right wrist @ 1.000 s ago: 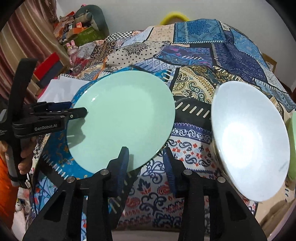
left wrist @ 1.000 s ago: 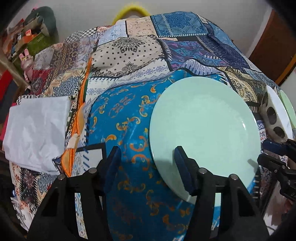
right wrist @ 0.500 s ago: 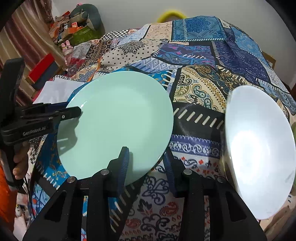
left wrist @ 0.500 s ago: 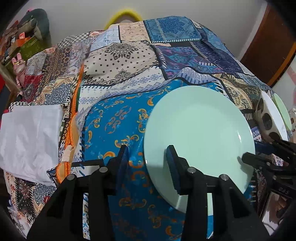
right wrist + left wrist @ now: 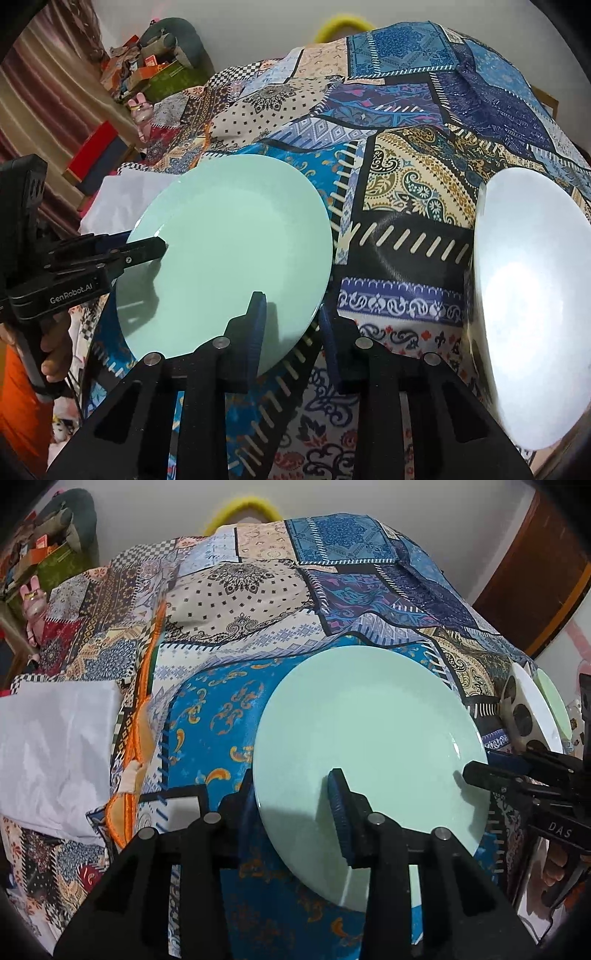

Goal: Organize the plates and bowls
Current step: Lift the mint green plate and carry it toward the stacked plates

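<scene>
While both sets of jaws have just been closing, the mint-green plate (image 5: pixel 369 746) has ended up pinched at 2 points on its rim. In the left wrist view it fills the centre-right of the frame; the left gripper (image 5: pixel 295 805) at lower centre now straddles the plate's near-left edge, one blue pad on the upper face and the other tucked below the rim. A second ago those jaws stood far wider, with the left pad well clear of the plate over the patchwork cloth (image 5: pixel 229 602).

In the right wrist view the same plate sits at centre-left, and the right gripper (image 5: pixel 291 325) at lower centre has narrowed onto the plate's near-right edge, the rim passing between the pads. Whether the outer pad presses firmly is hard to tell, though the gap looks as tight as the rim allows. The left tool's fingers reach in from the left edge of that frame, with the person's hand (image 5: pixel 55 362) behind them.

A white plate (image 5: pixel 532 302) lies at the right of that view, untouched, with a green rim (image 5: pixel 554 705) showing behind it at the far right of the left view.

With 2 grips set, the plate looks ready to lift; judging by the layout, stacking it with the others seems the likely aim.
</scene>
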Motion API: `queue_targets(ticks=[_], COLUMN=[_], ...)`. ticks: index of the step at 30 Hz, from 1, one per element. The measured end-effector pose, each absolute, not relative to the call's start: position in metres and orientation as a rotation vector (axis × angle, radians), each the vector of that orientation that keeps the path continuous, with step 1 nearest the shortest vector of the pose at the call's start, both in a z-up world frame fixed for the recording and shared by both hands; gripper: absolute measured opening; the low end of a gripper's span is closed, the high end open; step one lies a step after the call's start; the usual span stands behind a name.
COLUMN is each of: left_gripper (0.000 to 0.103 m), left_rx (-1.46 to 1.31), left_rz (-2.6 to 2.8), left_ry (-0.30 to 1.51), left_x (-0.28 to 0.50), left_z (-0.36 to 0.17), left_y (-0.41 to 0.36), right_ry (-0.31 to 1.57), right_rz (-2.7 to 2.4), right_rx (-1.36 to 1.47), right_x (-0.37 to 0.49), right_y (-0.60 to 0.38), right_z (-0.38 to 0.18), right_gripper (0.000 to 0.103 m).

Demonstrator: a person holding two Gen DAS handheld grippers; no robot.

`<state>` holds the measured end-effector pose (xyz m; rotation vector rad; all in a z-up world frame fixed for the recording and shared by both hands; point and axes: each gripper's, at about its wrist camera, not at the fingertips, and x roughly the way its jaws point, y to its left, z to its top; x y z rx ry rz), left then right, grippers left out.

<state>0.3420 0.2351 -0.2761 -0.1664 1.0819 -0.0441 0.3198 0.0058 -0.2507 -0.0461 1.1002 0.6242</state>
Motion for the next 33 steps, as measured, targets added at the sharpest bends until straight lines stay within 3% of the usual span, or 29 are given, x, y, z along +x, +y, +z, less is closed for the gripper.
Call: queue_targets(ticks=[14, 33], left_gripper=[0.037, 0.037], left_rx=[-0.142, -0.085], left_rz=[-0.014, -0.009], left_ry=[1.075, 0.984], left_x=[0.302, 0.245], left_z=[-0.257, -0.189], left_y=[0.218, 0.167], right_ry=[1.066, 0.937], right_rz=[0.649, 0.663], right_rx=[-0.054, -0.016], right_x=[0.291, 0.243], right_y=[-0.009, -0.053], right_z=[-0.238, -0.183], right_gripper=[0.026, 0.026])
